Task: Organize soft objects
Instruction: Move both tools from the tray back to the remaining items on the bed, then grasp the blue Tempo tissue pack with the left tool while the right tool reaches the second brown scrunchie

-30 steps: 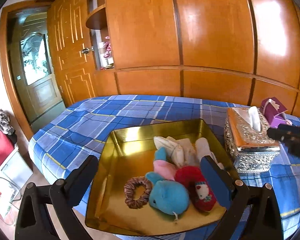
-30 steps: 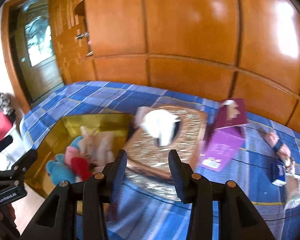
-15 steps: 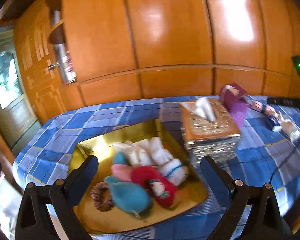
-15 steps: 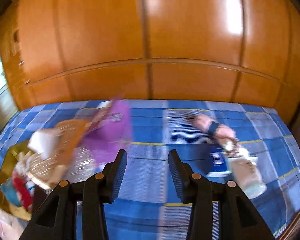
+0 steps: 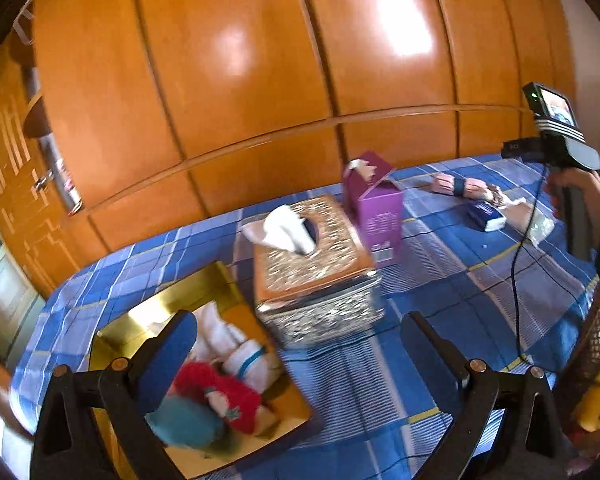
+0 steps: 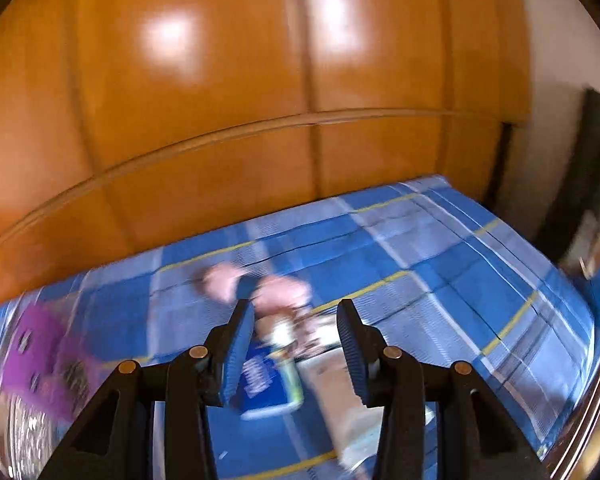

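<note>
A gold tray [image 5: 172, 300] sits at the lower left of the left wrist view. It holds a red plush [image 5: 224, 396], a teal plush [image 5: 188, 420] and white socks [image 5: 236, 348]. My left gripper [image 5: 300, 356] hangs open and empty over the tray's right edge and the bedspread. On the far right of the bed lie a pink soft item with a dark band [image 6: 260, 288], a blue packet [image 6: 260, 384] and a pale bag [image 6: 332, 380], all blurred. My right gripper [image 6: 296, 332] hovers above them, its fingers apart with nothing between them.
An ornate tissue box [image 5: 312, 264] and a purple carton [image 5: 374, 204] stand mid-bed on the blue plaid bedspread [image 5: 440, 280]. Wooden wardrobe panels [image 5: 260, 80] back the bed. A hand [image 5: 580, 196] holds the right gripper unit, with a black cable [image 5: 516, 280] trailing down. The bed's right edge [image 6: 580, 304] is close.
Both views have swung right. The tray slid to the lower left of the left view. The right view passed the tissue box and purple carton to the pink item. Both jaws stayed as they were.
</note>
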